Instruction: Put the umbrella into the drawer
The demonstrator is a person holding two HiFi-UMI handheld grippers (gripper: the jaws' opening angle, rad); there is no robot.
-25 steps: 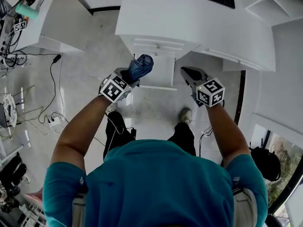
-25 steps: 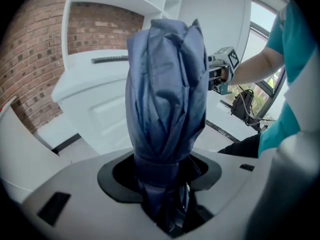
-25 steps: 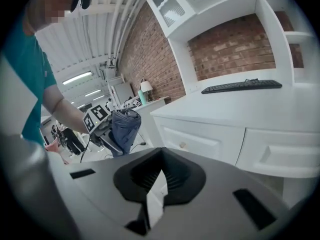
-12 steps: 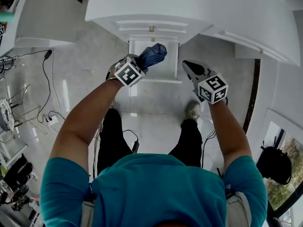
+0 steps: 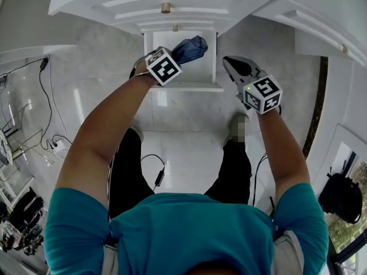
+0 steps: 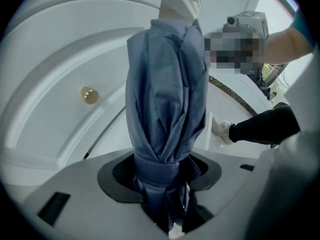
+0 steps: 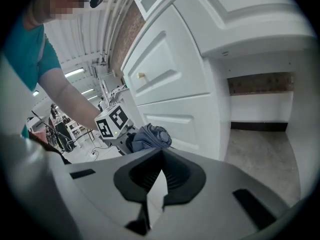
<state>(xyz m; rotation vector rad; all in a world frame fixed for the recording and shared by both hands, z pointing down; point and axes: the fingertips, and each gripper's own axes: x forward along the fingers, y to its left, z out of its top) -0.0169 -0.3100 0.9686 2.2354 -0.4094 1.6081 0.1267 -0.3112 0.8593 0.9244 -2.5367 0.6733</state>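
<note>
A folded blue umbrella sticks out of my left gripper, which is shut on its strapped end. The umbrella hangs over the pulled-out bottom drawer of the white cabinet. Above it are closed drawer fronts with brass knobs. In the left gripper view the umbrella points at the cabinet front beside a knob. My right gripper is to the right of the drawer, its jaws together and holding nothing. The right gripper view shows the umbrella and my left gripper's marker cube in front of the drawer fronts.
The white cabinet spans the top of the head view. The person's legs and shoes stand on the marble floor just behind the drawer. Cables lie at the left, another cable between the legs, a black bag far right.
Both grippers have sunk toward the low drawer and the view has closed in on the cabinet. The umbrella stays in my left gripper.
</note>
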